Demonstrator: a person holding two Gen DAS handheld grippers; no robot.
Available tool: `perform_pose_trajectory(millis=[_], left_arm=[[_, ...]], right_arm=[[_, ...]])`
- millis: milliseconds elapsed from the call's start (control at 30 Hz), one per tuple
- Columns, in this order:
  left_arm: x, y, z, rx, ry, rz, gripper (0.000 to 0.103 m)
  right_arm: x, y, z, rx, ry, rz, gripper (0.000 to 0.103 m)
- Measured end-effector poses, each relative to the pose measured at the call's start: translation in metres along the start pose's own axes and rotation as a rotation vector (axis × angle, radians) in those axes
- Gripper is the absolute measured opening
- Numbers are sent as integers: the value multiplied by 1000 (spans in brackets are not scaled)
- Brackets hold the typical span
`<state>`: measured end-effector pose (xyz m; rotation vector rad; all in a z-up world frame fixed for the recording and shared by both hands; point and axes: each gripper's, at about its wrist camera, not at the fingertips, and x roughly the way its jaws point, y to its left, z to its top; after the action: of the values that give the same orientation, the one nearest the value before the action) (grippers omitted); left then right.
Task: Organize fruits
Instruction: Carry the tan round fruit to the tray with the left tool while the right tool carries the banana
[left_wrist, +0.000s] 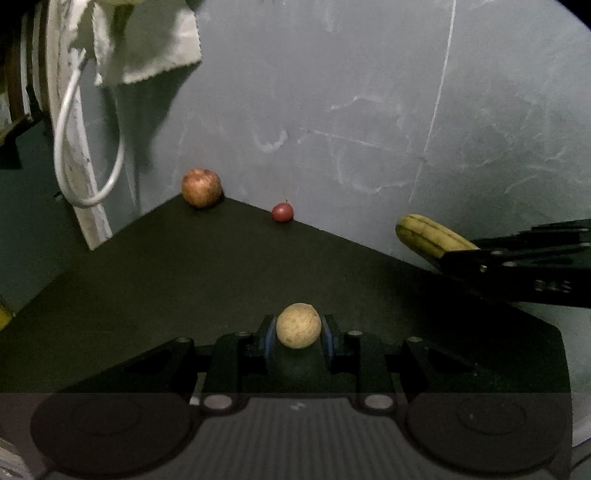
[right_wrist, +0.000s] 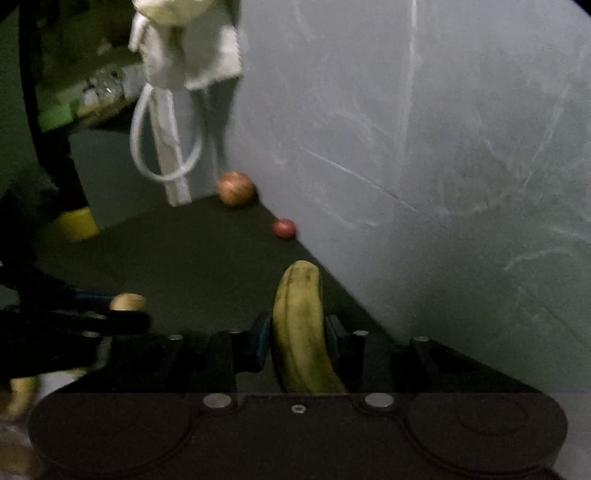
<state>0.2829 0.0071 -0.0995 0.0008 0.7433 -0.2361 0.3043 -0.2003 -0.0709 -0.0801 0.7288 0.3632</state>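
Both grippers tilt downward: left gripper (left_wrist: 298, 331) clamps round fruit (left_wrist: 298, 330) (tan), right gripper (right_wrist: 298, 334) banana (right_wrist: 301, 325).

Round tan fruit (left_wrist: 298, 325), speckled, clamped between fingers. Banana (right_wrist: 303, 332), brown-flecked, likewise gripped. Apple (left_wrist: 201, 187) and small red fruit (left_wrist: 282, 212) on tabletop by wall.

Table top (left_wrist: 155, 288): matt dark, smooth, no shine.
Wall (left_wrist: 369, 92): grey plaster look, dull, scuffed w/ pale chalky streaks.
Cloth (left_wrist: 147, 40) at 11 o'clock: white woven fabric, frayed edge.
Cable (left_wrist: 64, 122) below it: white, smooth plastic sheath.
Left gripper (left_wrist: 298, 330): black matt plastic, blue rubbery pads (left_wrist: 270, 334), dull metal screw heads.
Round fruit (left_wrist: 298, 325): tan, speckled, matt skin.
Banana (right_wrist: 301, 325): yellow, brown-flecked, slight sheen.
Apple (left_wrist: 201, 187): mottled, dull.
Small red fruit (left_wrist: 282, 212): glossy.
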Motion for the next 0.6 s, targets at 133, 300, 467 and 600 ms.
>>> perform_pose_trajectory(millis=[133,300,467,600], left_arm=[[-31,9,-4,6,-11,25,27],[-75,26,-12,7,-41,45,27],[-111,42,-24,0,-74,52,27],[-135,51,-38,-3,-86,52,27]], right_arm=[[-35,34,-1,26,-31,45,33],[-80,73,-1,34,-72,76,33],[-119,107,-5,52,-118,87,33],[-144,126,-11,61,-143,90,33]])
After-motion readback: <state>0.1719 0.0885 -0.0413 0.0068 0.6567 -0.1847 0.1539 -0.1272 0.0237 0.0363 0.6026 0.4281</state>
